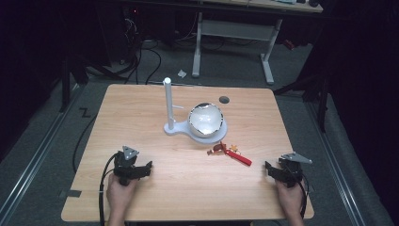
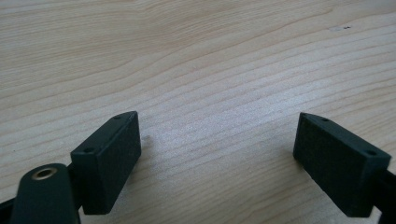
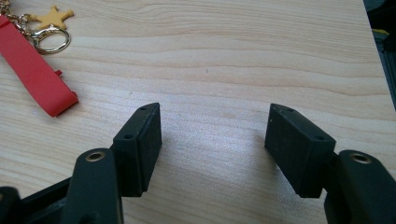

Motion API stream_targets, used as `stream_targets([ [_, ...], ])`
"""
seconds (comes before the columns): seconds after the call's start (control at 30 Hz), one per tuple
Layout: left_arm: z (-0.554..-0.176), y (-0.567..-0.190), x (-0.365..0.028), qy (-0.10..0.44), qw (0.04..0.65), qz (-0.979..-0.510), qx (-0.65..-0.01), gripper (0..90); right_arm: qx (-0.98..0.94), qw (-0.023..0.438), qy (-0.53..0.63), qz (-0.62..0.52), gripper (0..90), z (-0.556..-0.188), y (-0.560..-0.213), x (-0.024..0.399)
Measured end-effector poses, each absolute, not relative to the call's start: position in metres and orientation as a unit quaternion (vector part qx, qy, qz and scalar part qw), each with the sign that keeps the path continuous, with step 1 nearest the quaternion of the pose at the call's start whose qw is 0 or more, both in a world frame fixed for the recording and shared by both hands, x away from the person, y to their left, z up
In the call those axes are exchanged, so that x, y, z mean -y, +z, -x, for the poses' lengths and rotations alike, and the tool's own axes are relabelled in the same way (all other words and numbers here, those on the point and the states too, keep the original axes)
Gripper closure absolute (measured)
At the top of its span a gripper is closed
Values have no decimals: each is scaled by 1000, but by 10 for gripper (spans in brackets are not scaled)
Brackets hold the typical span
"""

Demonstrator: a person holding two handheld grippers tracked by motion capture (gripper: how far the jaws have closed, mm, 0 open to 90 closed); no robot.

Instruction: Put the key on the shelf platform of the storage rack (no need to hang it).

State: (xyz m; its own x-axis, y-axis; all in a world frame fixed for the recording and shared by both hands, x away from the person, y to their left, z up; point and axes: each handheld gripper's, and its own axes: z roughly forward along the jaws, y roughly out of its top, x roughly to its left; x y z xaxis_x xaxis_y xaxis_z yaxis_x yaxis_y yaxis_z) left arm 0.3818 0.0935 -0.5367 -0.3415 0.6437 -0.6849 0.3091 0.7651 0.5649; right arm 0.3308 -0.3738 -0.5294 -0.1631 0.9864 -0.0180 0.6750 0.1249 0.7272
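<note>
Wooden table (image 1: 188,188) from above: we see the red keychain strap (image 1: 239,158) lying flat, long axis diagonal, up-left of our right gripper (image 1: 282,172), which is nearer than the left gripper (image 1: 136,170). Left gripper view: jaws wide, empty. Right gripper view: jaws wide, smooth strap (image 3: 35,77) far left, with a yellow star charm (image 3: 51,17)

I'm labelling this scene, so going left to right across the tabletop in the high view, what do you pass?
Left claw → white post → bowl → red keychain strap → right claw.
</note>
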Motion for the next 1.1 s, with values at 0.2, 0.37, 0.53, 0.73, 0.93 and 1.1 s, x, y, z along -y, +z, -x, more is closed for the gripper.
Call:
stream_targets([
  [0.2,-382,-537,-93,171,491,-297,-801,153,-703,262,298,-591,363,-331,-529,374],
  [0.37,-382,-537,-93,170,491,-297,-801,153,-703,262,297,-591,360,-331,-529,374],
  [0.53,-382,-537,-93,170,491,-297,-801,153,-704,261,297,-590,360,-331,-529,374],
  [0.73,-382,-537,-93,170,491,-296,-801,153,-705,262,298,-588,361,-332,-529,374],
  [0.93,-382,-536,-93,169,491,-296,-802,153,-704,262,298,-589,363,-332,-529,374],
  [1.1,-382,-536,-94,169,491,-296,-802,153,-704,262,298,-589,384,-332,-529,374],
])
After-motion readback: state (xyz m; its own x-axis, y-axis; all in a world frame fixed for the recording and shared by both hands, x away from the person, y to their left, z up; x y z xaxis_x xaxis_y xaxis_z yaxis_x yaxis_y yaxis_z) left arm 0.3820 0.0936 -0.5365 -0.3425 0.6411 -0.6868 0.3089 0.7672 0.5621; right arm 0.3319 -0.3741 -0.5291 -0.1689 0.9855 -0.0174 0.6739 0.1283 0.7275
